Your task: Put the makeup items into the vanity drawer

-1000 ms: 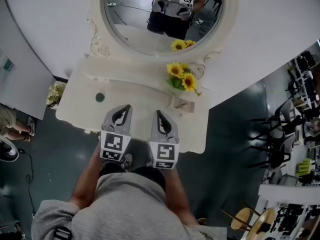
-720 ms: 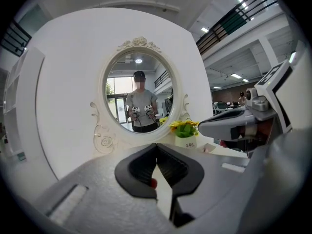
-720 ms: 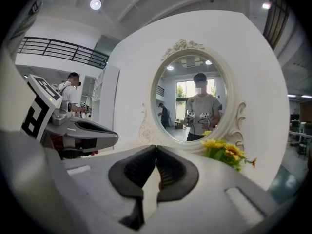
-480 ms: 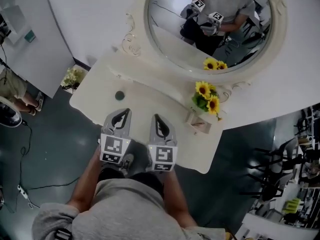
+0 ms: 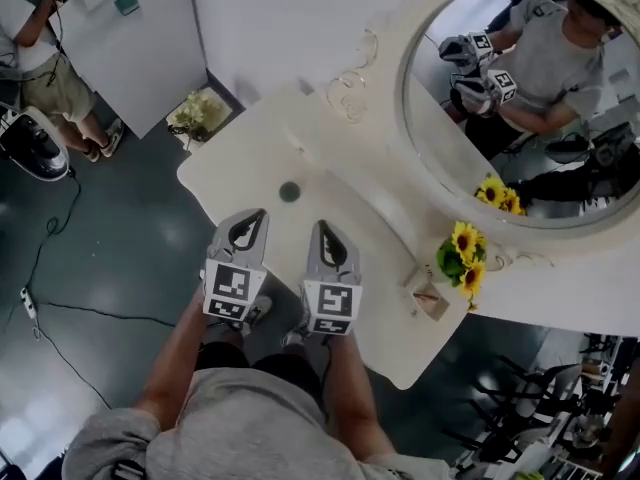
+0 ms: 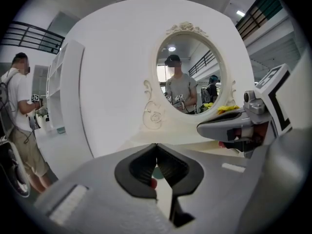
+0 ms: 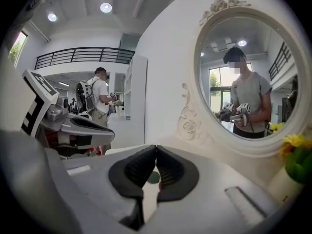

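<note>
White vanity desk (image 5: 250, 153) under a big oval mirror (image 5: 470, 158), grey floor (image 5: 110, 248) around. Both the left tool (image 5: 257, 215) and right tool (image 5: 322, 226) were pressed together, pinching nothing, side by side over the near edge. A small round green item (image 5: 290, 192) sat just ahead on the desk, between their lines, neither hand clearly closer; no long axis to worry about. The drawer was hidden below the edge. Couldn't tell what the green thing was.
</note>
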`<state>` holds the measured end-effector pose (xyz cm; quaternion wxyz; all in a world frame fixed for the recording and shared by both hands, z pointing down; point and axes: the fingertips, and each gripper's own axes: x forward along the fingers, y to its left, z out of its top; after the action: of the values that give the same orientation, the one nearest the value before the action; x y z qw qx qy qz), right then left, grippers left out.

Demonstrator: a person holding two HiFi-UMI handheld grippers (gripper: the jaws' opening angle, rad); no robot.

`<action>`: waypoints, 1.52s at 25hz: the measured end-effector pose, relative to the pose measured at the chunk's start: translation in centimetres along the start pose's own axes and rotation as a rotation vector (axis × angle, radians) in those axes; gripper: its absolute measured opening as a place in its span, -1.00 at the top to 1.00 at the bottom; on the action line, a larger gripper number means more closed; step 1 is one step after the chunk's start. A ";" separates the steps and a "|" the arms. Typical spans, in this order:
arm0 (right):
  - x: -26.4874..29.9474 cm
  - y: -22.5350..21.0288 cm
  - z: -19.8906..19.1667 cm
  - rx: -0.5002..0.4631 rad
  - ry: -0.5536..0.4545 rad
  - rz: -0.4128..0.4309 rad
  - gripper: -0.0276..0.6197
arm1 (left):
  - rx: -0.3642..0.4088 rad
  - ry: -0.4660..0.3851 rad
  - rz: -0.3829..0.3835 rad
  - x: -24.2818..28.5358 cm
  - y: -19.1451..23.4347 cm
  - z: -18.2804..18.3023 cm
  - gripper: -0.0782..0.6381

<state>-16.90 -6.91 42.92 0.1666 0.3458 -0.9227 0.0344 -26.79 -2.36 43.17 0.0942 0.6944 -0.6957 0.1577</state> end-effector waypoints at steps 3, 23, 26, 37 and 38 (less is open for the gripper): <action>2.4 0.8 -0.9 -0.007 0.030 0.050 0.90 | -0.027 0.020 0.036 0.8 1.4 -1.4 0.75; 13.6 1.6 -10.0 -0.063 0.178 0.202 0.90 | -0.128 0.124 0.132 6.6 4.5 -11.1 0.75; 14.3 1.8 -11.0 -0.070 0.212 0.218 0.86 | -0.143 0.140 0.140 6.6 4.4 -12.3 0.75; 16.7 3.1 -13.9 -0.096 0.338 0.296 0.17 | -0.172 0.162 0.166 6.3 5.3 -13.6 0.75; 16.8 3.2 -14.0 -0.101 0.345 0.297 0.17 | -0.173 0.162 0.167 6.3 5.4 -13.6 0.75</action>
<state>-26.81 -12.53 61.85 0.3319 0.1863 -0.9220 0.0707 -33.43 -3.54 57.60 0.1960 0.6082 -0.7523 0.1603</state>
